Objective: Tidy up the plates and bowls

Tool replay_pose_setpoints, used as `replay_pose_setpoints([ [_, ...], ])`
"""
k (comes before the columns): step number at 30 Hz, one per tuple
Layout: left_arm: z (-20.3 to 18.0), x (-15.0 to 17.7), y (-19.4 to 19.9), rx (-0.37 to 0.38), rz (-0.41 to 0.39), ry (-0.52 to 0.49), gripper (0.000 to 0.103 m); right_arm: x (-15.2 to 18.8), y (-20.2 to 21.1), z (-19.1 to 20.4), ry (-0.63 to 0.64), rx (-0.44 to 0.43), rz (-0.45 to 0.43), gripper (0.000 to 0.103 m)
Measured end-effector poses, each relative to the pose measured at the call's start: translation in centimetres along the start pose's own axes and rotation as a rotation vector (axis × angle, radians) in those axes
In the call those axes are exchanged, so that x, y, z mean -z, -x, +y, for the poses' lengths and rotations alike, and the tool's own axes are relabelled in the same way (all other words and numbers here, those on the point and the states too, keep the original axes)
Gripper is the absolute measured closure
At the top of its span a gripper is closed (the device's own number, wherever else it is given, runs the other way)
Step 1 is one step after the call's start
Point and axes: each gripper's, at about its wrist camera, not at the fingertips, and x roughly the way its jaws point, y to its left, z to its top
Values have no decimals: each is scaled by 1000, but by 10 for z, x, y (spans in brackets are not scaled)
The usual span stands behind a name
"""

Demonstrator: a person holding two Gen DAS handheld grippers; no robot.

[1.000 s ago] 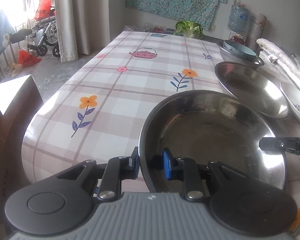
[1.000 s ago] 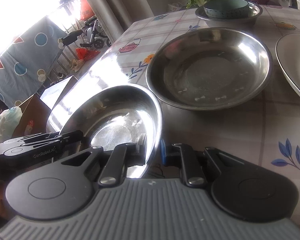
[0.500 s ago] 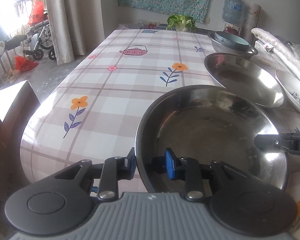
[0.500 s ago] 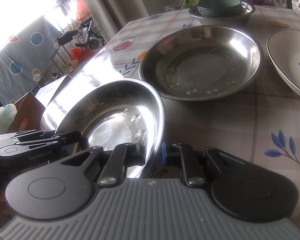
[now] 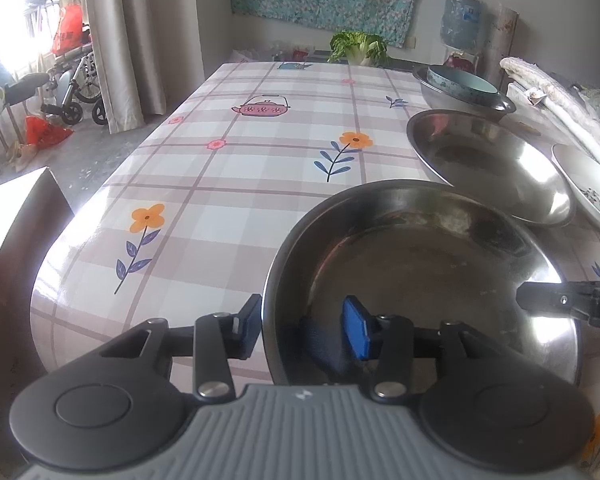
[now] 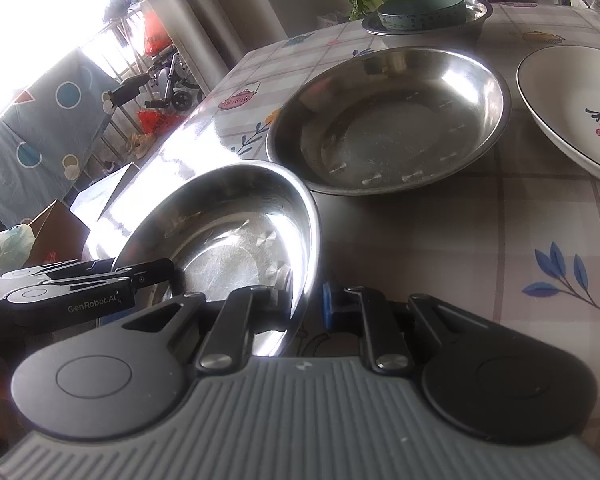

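Left tongs (image 5: pixel 300 330): I see my jaws opening, one pad outside the near steel plate's rim, the blue pad inside it; a gap shows between the inner pad and the wall, so I read no pressing here.
Near steel plate (image 5: pixel 420 264): round, so no long axis I can name; in the left wrist view it fills the 4 o'clock part of the picture, near the tabletop's front edge. In the right wrist view (image 6: pixel 236 236) it looks tilted, its open face turned toward 10 o'clock, but I cannot tell whether its underside touches the cloth.
Right tongs (image 6: pixel 308 300): closed down on the same plate's rim at its right side, one finger inside the bowl, the blue pad outside. From the left wrist view their dark tips (image 5: pixel 556 300) reach in from 3 o'clock.
Tabletop (image 5: pixel 236 184): checked cloth with orange flowers and a pink teapot print; bare at 10 o'clock.
Second steel plate (image 5: pixel 488 164): flat on the cloth at 2 o'clock of the near one, the rims just beside each other.
White plate (image 6: pixel 572 104): painted pattern inside, at 3 o'clock of the second steel plate, close by it.
Far steel basin (image 6: pixel 452 20): at 12 o'clock, upright, with a blue-green bowl (image 6: pixel 420 10) sitting inside it.
Greens (image 5: pixel 358 46): leafy head at the far end, 12 o'clock.
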Motion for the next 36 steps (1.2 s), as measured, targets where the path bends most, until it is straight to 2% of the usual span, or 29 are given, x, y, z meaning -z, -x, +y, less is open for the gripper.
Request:
replay_pose_setpoints([
  [6,-3,0,2,16,14,2,60,0,3,3,16,6,-3,91],
  [12,-7,0,0,1,12,-18,57,1,2,2,7,17,2,90],
  [36,-6,-1,8,3,8,0,57,0,6,12,50,30,-16,88],
])
